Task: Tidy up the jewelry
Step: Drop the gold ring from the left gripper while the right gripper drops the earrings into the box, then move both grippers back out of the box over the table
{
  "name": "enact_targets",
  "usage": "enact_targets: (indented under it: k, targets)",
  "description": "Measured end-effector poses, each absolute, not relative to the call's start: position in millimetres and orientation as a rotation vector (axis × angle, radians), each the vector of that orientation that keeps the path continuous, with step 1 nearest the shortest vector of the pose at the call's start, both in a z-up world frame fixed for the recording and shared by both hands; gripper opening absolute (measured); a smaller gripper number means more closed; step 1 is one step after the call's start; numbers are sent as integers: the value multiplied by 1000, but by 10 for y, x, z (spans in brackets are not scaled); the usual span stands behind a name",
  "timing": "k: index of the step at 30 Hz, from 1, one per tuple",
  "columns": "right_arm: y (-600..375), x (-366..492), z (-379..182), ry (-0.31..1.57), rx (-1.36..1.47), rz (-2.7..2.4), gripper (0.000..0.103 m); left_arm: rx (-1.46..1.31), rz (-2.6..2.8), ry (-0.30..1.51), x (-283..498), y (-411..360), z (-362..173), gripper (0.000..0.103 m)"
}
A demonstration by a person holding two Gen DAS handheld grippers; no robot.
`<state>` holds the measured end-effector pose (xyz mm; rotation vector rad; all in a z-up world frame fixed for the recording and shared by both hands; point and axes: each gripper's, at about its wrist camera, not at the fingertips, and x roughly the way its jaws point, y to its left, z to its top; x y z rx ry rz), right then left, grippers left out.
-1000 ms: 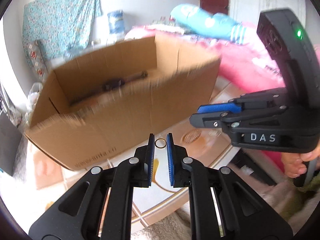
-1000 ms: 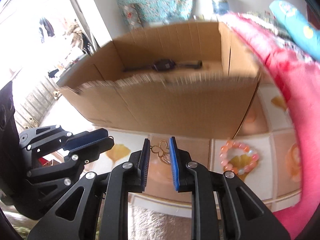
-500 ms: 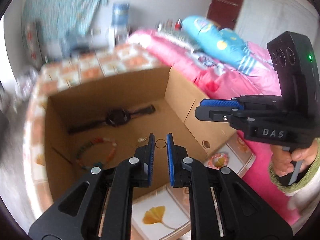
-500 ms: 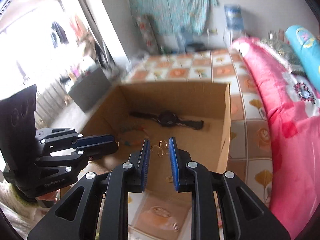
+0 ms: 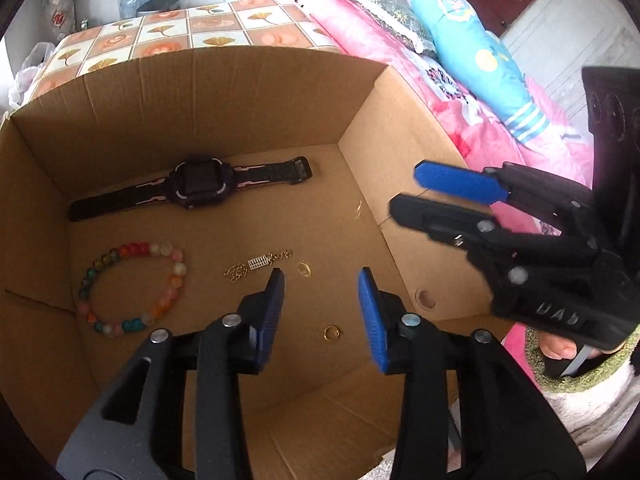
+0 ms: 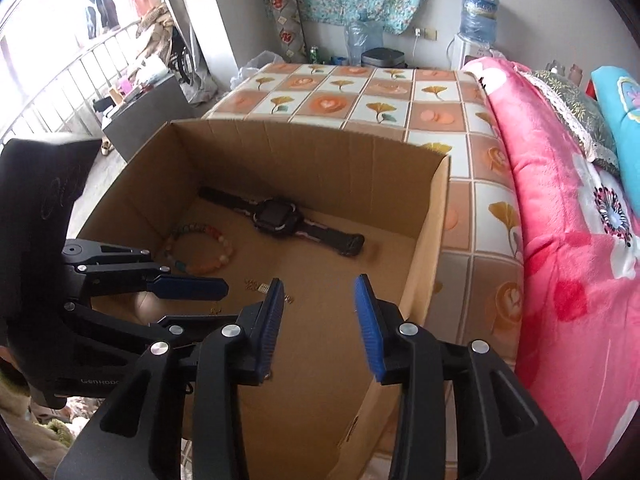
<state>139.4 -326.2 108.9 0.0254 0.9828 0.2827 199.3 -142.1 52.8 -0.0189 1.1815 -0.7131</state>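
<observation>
An open cardboard box [image 5: 256, 92] [image 6: 424, 248] holds a black watch [image 5: 196, 186] [image 6: 280, 216], a coloured bead bracelet [image 5: 132, 286] [image 6: 200, 248], a gold chain piece [image 5: 256, 264] [image 6: 260, 286] and two gold rings [image 5: 304, 269] [image 5: 332, 333]. A small gold earring [image 5: 358, 210] lies by the right wall. My left gripper [image 5: 320, 312] is open and empty above the box floor, over the rings. My right gripper [image 6: 318, 320] is open and empty above the box's right side; it also shows in the left wrist view [image 5: 444, 196].
The box stands on a tiled floral tablecloth [image 6: 360, 96]. A pink blanket [image 6: 560, 220] and blue pillow [image 5: 476, 60] lie to the right. A water dispenser [image 6: 478, 12] stands at the back wall.
Both grippers have moved over the box and opened. The gold ring left the left gripper and the gold earring left the right one; both now lie inside the box.
</observation>
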Motion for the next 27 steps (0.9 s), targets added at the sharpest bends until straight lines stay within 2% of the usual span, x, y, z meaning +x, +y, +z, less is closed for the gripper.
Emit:
enact_targets:
  k: [14,27]
  targets:
    - [-3759,1268,1490,855,223,258,37,-75,-688,1104,1951,-1235,711,49]
    - [-3815,711,1753,774,350,299,37,-101,-662,963,1412,-707,1050,62]
